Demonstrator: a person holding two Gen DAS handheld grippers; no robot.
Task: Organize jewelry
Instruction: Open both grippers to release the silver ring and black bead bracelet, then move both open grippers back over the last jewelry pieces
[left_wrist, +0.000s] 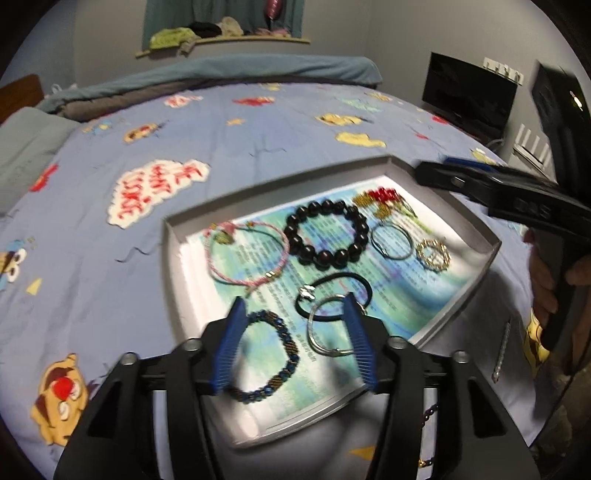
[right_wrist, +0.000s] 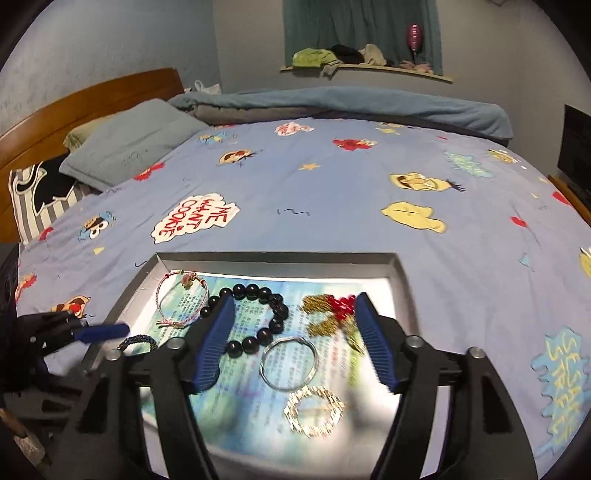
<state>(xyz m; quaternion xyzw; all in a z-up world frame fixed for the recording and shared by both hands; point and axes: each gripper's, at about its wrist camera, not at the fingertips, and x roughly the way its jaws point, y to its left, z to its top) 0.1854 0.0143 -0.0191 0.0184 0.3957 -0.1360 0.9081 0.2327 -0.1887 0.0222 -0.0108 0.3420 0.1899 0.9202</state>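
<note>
A grey tray (left_wrist: 173, 258) lined with printed paper lies on the bed. My left gripper (left_wrist: 293, 347) is open above its near end, and a blue-bronze beaded bracelet (left_wrist: 266, 360) and a silver bangle (left_wrist: 321, 328) lie untouched below its pads. My right gripper (right_wrist: 295, 345) is open too, hovering over a thin silver hoop (right_wrist: 288, 363) and a gold bead ring (right_wrist: 314, 410). A black bead bracelet (right_wrist: 258, 317), a pink cord bracelet (right_wrist: 177, 299), a red and gold piece (right_wrist: 332, 308) and a black hair tie (left_wrist: 332, 291) also lie in the tray.
The tray (right_wrist: 277, 258) rests on a blue cartoon-print sheet (right_wrist: 332, 192). Pillows (right_wrist: 125, 144) and a wooden headboard (right_wrist: 74, 99) are at the far left, and a rolled blanket (right_wrist: 351, 103) lies along the far edge. A thin metal stick (left_wrist: 501, 350) and a dark bead chain (left_wrist: 428, 417) lie beside the tray.
</note>
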